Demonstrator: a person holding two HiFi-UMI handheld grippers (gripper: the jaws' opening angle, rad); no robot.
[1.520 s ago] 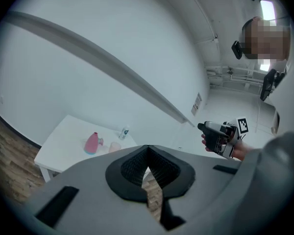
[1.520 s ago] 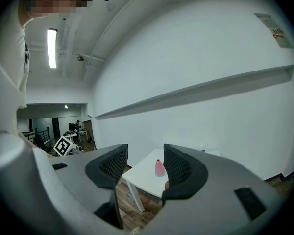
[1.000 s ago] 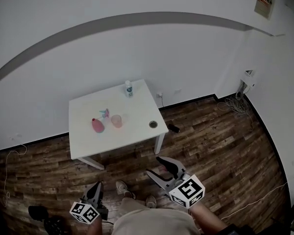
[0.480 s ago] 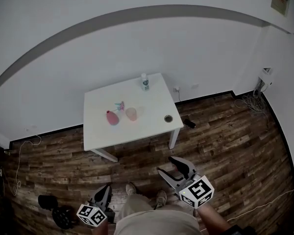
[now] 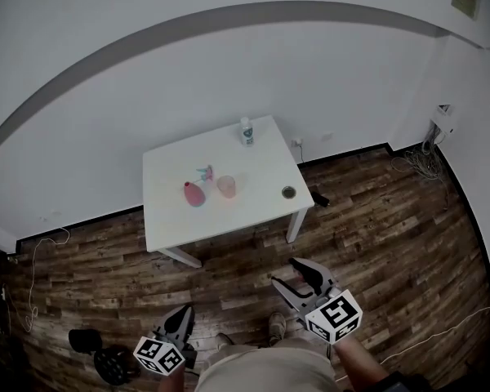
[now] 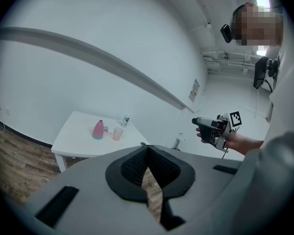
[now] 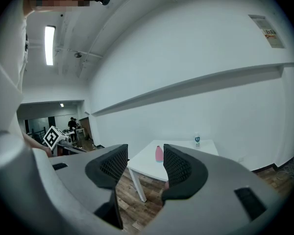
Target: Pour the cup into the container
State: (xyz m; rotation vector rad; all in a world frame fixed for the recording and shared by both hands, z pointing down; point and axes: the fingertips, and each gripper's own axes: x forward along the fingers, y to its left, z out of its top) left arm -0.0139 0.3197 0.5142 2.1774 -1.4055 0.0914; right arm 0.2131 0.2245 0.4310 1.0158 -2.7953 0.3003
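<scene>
**Far from the worktop, with small and crowded targets**

The cup [image 5: 226, 186] stands on the white worktop [image 5: 253, 215], just beside the pink container [image 5: 194, 193], which tapers toward its top; both are well apart from the tongs, and nothing is grasped. The left tongs [image 5: 181, 312] are pinched together on nothing; the right tongs [image 5: 282, 271] stand moderately parted and empty.

Risks, as I judge them: the cup looks light and thin-walled, so a hard squeeze may buckle it and slop its contents; a glancing approach could knock it into the container or the small spray bottle [image 5: 205, 173] just behind; the tapered mouth means a quick tilt would spill across the worktop; whether the cup holds anything cannot be told from here.
</scene>
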